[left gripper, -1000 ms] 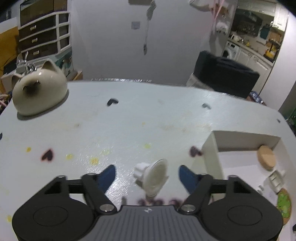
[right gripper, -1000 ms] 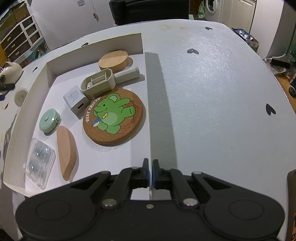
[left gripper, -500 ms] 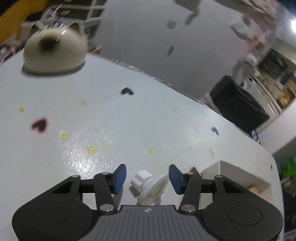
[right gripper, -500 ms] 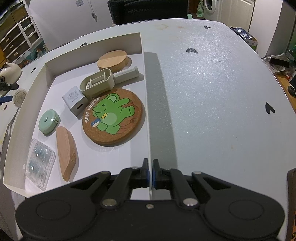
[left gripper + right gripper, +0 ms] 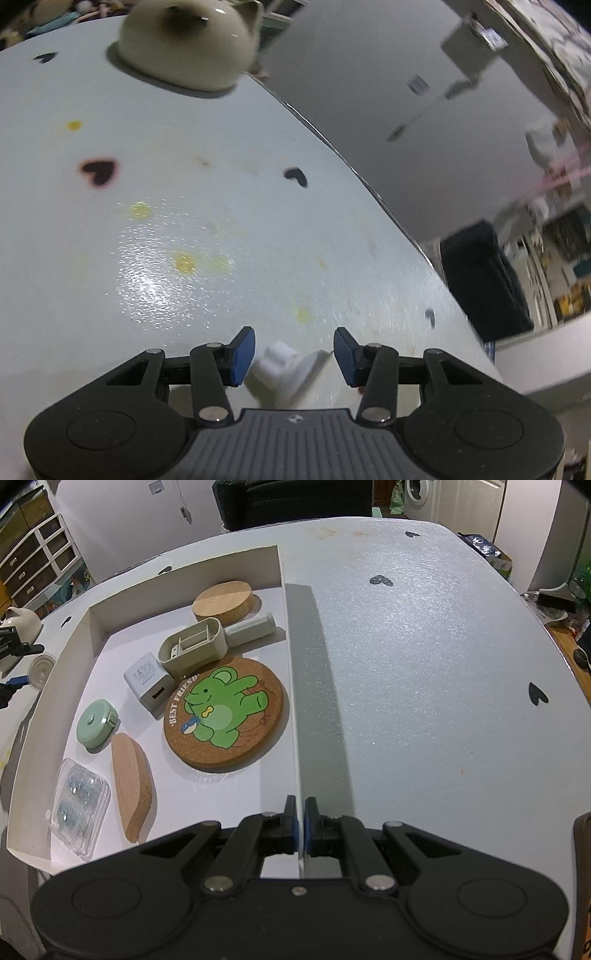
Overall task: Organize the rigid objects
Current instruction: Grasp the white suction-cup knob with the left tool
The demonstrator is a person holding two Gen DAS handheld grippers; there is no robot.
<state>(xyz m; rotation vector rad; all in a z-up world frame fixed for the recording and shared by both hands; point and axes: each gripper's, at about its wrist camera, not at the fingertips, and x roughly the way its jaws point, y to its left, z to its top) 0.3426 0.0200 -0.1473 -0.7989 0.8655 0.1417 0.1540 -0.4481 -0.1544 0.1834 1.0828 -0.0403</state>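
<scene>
So my left claw [image 5: 294, 353] just rolled over and narrowed around the little white plastic suction-cup thing [image 5: 286, 371] on the glossy speckled table [image 5: 184, 221]. Pads aren't touching it yet, jaws half shut with gaps either side, so the grab's next. My right claw [image 5: 300, 825] hasn't budged, pinched tight on the near right wall of the white cardboard tray [image 5: 291, 686], where the round cork coaster with a green elephant [image 5: 225, 712] lies flat.

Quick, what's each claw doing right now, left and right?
Left claw: open around the small white plastic suction cup, pads not touching.
Right claw: shut on the white cardboard box's wall.
</scene>
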